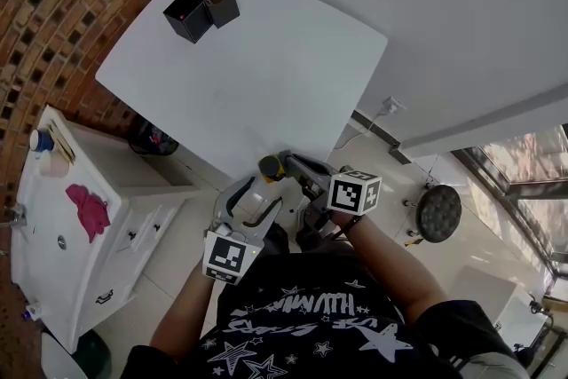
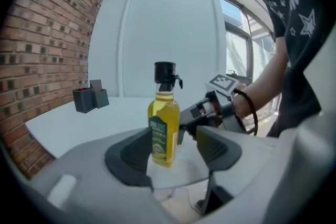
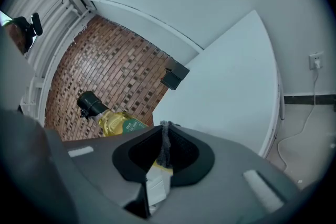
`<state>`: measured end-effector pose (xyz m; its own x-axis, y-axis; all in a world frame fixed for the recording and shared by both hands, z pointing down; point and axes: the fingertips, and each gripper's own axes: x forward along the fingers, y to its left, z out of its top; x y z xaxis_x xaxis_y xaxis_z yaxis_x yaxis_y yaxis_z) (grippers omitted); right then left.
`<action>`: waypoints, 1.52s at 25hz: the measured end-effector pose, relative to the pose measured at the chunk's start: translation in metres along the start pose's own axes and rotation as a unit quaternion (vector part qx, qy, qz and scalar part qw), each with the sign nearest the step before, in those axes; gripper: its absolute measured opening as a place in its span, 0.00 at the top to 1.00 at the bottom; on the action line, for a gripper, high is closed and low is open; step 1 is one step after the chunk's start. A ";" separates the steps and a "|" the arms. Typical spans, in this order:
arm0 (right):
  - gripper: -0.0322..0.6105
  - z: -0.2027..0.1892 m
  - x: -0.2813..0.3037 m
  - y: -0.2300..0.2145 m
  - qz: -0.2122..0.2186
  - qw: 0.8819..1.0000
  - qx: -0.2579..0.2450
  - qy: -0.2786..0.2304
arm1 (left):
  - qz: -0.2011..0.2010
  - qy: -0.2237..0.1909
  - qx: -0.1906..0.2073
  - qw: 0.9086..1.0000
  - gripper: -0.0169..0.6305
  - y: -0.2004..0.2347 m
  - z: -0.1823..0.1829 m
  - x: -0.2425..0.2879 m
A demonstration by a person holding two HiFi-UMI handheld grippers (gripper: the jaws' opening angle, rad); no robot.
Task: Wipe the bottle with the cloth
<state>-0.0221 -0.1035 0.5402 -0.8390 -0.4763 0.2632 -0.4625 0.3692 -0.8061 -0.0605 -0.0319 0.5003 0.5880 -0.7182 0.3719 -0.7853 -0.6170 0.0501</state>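
A bottle [image 2: 164, 128] of yellow oil with a black cap stands upright at the near edge of the white table [image 1: 266, 75]. My left gripper [image 2: 176, 147] is open around it: the left pad is at the bottle's side, and a gap shows before the right pad. My right gripper [image 3: 165, 141] is shut, with a thin grey strip of cloth [image 3: 166, 150] pinched between its pads. It hovers just right of the bottle [image 1: 269, 166], close to its neck. In the right gripper view the bottle [image 3: 113, 122] lies to the left of the jaws.
Two black boxes [image 1: 201, 6] stand at the table's far left corner. A white cabinet [image 1: 80, 253] with a pink rag [image 1: 89, 209] on top is at the left, by a brick wall. A round stool [image 1: 439, 213] stands on the floor at the right.
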 end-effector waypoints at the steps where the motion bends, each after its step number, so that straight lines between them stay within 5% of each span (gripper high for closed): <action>1: 0.89 -0.002 0.001 -0.002 -0.003 1.000 -0.005 0.005 | 0.008 -0.004 -0.007 1.000 0.57 -0.001 0.004 0.000; 10: 0.89 -0.012 -0.005 -0.016 -0.019 0.998 -0.046 0.036 | 0.131 0.056 -0.033 0.989 0.57 -0.009 -0.008 0.008; 16: 0.89 0.007 -0.027 -0.016 -0.008 0.998 -0.050 0.021 | 0.223 0.062 -0.110 0.967 0.47 0.001 -0.008 0.025; 22: 0.89 0.017 -0.038 -0.021 0.000 0.998 -0.052 0.022 | 0.318 0.030 -0.128 0.939 0.43 0.022 0.007 0.035; 30: 0.89 0.023 -0.045 -0.023 0.011 0.998 -0.053 0.026 | 0.387 0.049 -0.140 0.910 0.44 0.042 -0.001 0.040; 38: 0.89 0.028 -0.043 -0.026 0.012 0.998 -0.053 0.029 | 0.403 0.055 -0.131 0.904 0.59 0.045 0.000 0.035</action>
<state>0.0340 -0.1153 0.5354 -0.8640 -0.4204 0.2771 -0.4669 0.4631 -0.7533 -0.0748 -0.0850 0.5153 -0.2075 -0.8550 0.4753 -0.9775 0.2002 -0.0666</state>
